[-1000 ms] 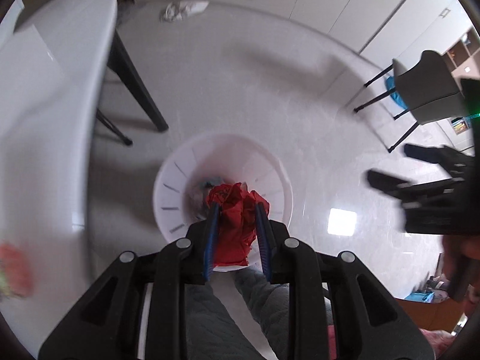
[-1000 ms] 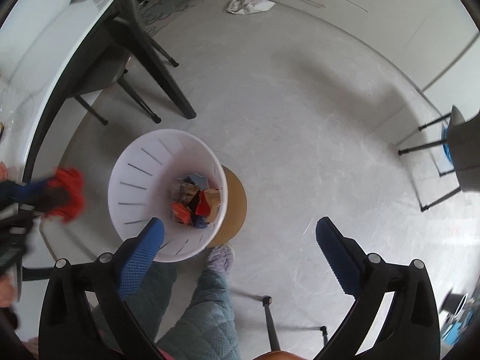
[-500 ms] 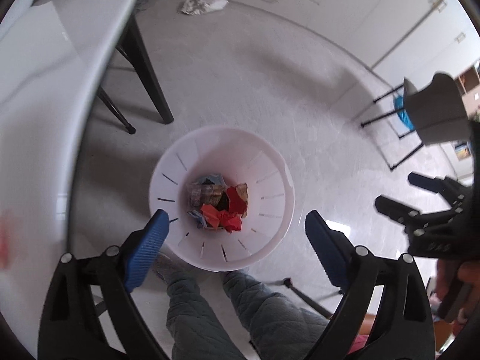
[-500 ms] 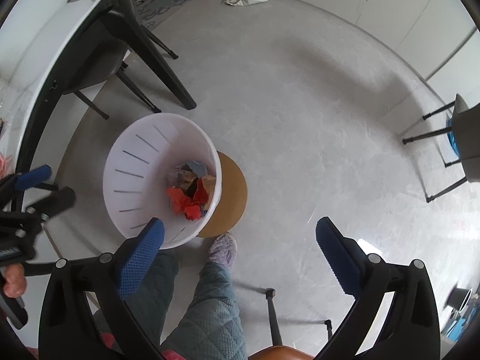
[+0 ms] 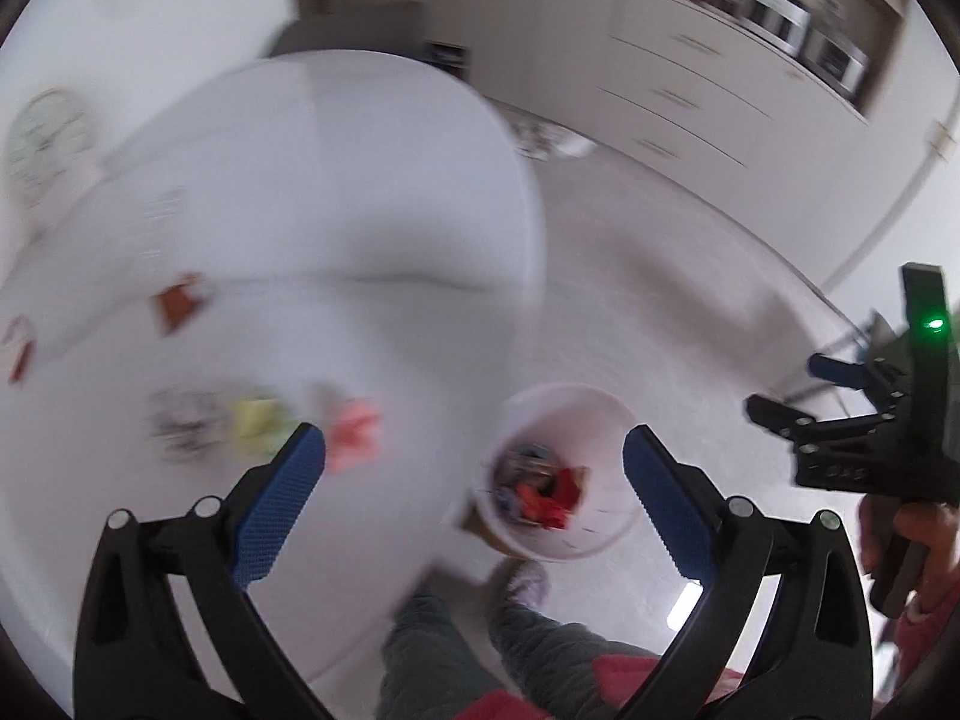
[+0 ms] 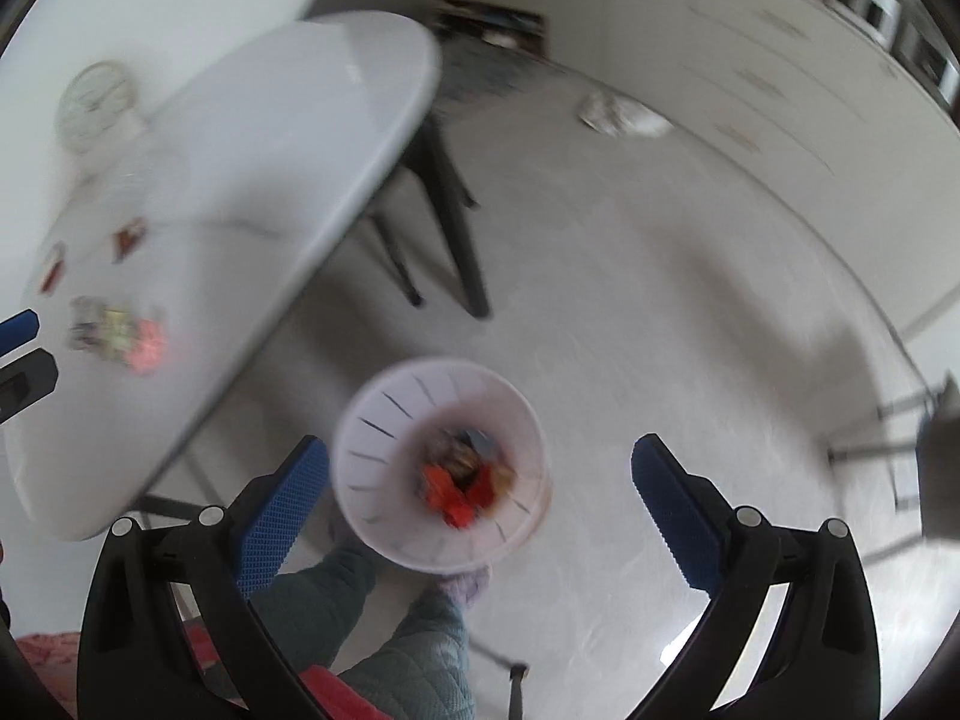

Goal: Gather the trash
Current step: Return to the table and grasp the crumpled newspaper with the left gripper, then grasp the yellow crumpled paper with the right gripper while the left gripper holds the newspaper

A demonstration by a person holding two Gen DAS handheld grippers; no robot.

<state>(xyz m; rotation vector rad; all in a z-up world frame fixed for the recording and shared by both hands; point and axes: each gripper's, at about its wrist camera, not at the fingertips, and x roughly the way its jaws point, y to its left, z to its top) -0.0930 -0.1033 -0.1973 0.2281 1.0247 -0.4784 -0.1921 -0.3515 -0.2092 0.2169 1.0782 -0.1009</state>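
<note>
Nearest in both wrist views are the person's quilted grey-green legs [image 6: 414, 636] and a slippered foot [image 5: 528, 582] on the pale floor [image 6: 660, 312].

The left claw [image 5: 474, 468] has its blue-padded fingers [image 5: 279, 510] spread wide with nothing between them. The right claw [image 6: 480, 480] is spread just as wide and also holds nothing; in the left view it shows from the side at the right edge [image 5: 840, 414], a green light on its body.

Just past the foot stands the white slotted bin [image 6: 384, 420] on the floor, beside the desk [image 5: 300, 210] edge and apart from both claws. Inside lies a heap of trash [image 6: 459, 480]: red crumpled pieces [image 5: 543, 498] on top, with brownish and bluish scraps beneath (too blurred to name). A tan round thing [image 5: 480, 531] peeks out under the bin's near side.

On the white desk, more trash waits near the left claw's left finger: a pink piece [image 5: 354, 432], a yellow one [image 5: 255, 420] next to it, and a greyish smeared one [image 5: 180, 420] beyond that. Farther along lie a brown-red scrap [image 5: 177, 306] and a small red one [image 5: 21, 354] at the frame's edge. Motion blur hides what any of them are.

Dark desk legs [image 6: 456, 222] stand past the bin. Farther still, a crumpled white thing [image 6: 618, 114] lies on the floor before pale cabinets [image 5: 690, 96], and a round clock-like object [image 5: 45, 144] sits at the desk's far side.
</note>
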